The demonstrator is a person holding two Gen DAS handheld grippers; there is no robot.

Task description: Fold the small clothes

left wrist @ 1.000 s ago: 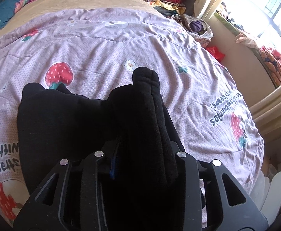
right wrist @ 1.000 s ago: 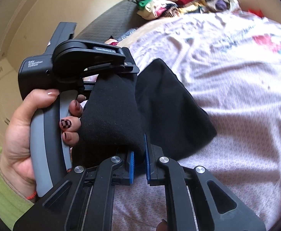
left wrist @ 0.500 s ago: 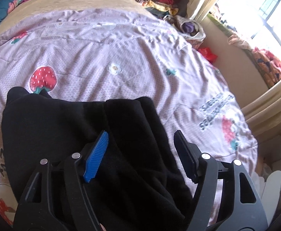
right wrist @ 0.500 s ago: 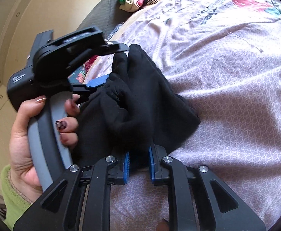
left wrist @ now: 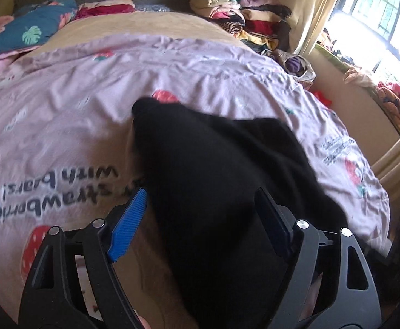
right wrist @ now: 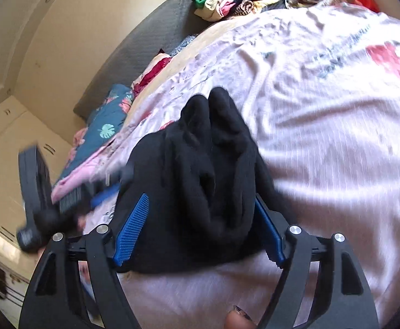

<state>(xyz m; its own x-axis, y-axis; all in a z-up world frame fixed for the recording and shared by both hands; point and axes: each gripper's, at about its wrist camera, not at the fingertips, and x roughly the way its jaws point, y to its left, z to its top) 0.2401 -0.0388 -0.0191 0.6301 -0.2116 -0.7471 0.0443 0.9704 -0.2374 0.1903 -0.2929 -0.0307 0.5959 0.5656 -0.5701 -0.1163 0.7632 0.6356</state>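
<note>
1. The left gripper (left wrist: 200, 213) has just been opening its jaws, which stand wide apart.
2. A black garment (left wrist: 216, 170) lies bunched between them on the pink strawberry bedspread (left wrist: 63, 126).
3. Piled clothes (left wrist: 241, 19) sit behind.

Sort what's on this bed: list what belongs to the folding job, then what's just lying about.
In the job: black garment, left gripper and right gripper, both open.

Lying about: clothes pile, blue leaf pillow, strawberry bedspread, curtain.
</note>
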